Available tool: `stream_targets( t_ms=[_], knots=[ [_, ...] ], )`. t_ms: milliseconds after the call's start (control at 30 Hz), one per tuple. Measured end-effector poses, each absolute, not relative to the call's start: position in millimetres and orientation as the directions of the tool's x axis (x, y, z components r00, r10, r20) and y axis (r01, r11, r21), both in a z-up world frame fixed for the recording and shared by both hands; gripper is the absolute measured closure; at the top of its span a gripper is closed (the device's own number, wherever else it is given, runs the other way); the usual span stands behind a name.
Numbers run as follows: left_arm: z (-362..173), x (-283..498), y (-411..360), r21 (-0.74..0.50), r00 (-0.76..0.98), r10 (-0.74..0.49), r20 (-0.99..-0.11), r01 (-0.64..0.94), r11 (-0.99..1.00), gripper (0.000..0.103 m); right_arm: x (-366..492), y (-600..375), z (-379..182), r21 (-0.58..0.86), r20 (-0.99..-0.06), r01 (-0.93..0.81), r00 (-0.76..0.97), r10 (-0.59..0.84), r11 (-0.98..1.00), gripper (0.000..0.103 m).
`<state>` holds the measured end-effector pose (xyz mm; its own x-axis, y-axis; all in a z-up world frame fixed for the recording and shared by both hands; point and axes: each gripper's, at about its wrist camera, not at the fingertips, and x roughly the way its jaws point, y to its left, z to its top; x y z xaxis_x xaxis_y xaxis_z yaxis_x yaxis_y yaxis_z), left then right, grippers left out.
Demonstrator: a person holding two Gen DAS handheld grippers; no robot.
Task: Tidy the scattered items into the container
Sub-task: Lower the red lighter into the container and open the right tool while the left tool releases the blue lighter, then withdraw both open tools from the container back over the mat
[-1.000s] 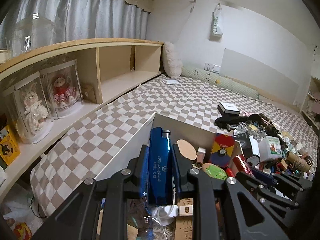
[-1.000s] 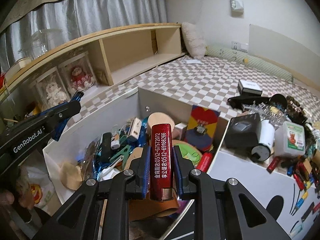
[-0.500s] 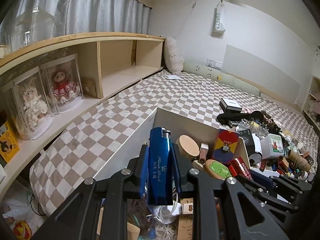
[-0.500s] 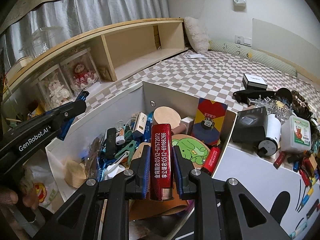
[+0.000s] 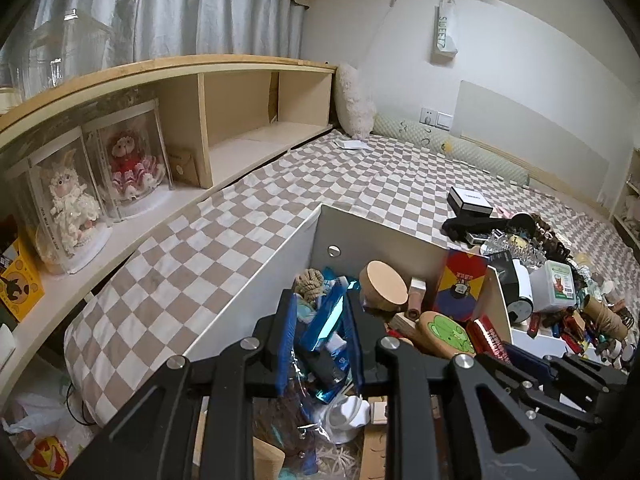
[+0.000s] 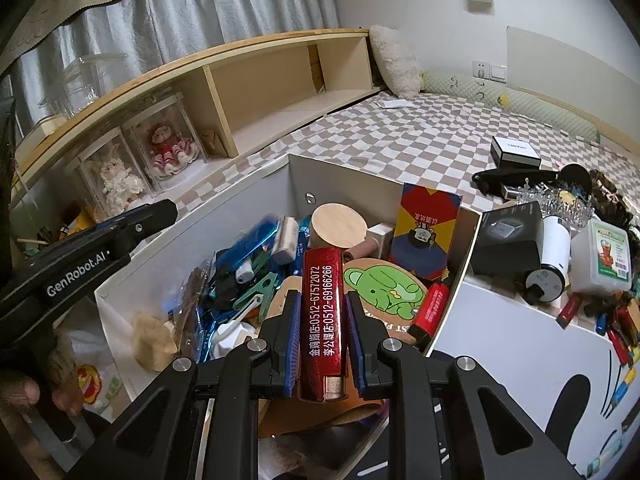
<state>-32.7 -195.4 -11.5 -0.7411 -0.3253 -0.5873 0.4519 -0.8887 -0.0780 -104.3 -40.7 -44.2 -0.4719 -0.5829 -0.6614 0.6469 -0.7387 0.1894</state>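
Note:
A white open box [image 5: 256, 284] [image 6: 224, 216] on the checkered bed holds many small items. My left gripper [image 5: 320, 312] is open and empty above the box. A blue lighter [image 5: 324, 316] [image 6: 244, 244] lies tilted among the items just below it. My right gripper [image 6: 322, 316] is shut on a red lighter [image 6: 322, 312] with white print, held above the box's near right part. The right gripper also shows in the left wrist view [image 5: 520, 364], and the left gripper's fingertips [image 6: 156, 216] in the right wrist view.
Inside the box are a round wooden lid [image 6: 338, 226], a green cartoon board [image 6: 384, 284], a colourful card box [image 6: 426, 228] and clips. Right of the box lies a heap of scattered items: a black box [image 6: 508, 240], a white tub [image 6: 604, 256], lighters [image 6: 620, 328]. A wooden shelf [image 5: 160, 120] runs along the left.
My left gripper has opened and the blue lighter has dropped into the box. My right gripper still holds the red lighter, slightly lower over the box.

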Motion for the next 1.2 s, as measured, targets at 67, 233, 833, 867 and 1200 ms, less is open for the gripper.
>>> stream_targets(
  t_ms=[67, 233, 833, 867, 1200],
  knots=[
    [-11, -32, -196, -0.083, -0.744, -0.326, -0.583, 0.454, -0.887, 0.055, -105, -40, -44, 0.199, -0.66, 0.649, -0.465, -0.59, -0.735, 0.08],
    [-10, -32, -197, -0.084, -0.743, -0.331, -0.581, 0.459, -0.884, 0.055, -105, -40, -42, 0.225, -0.658, 0.66, -0.439, -0.612, -0.717, 0.08],
    [-11, -35, -192, -0.075, -0.742, -0.333, -0.581, 0.456, -0.887, 0.045, -108, -31, -42, 0.241, -0.654, 0.643, -0.446, -0.611, -0.727, 0.08],
    [-11, -35, -192, -0.075, -0.743, -0.335, -0.58, 0.458, -0.886, 0.04, -108, -31, -42, 0.242, -0.654, 0.642, -0.446, -0.611, -0.728, 0.08],
    [-8, -34, -192, -0.096, -0.761, -0.342, -0.552, 0.465, -0.88, 0.007, -114, -19, -44, 0.248, -0.65, 0.622, -0.463, -0.603, -0.743, 0.08]
  ],
)
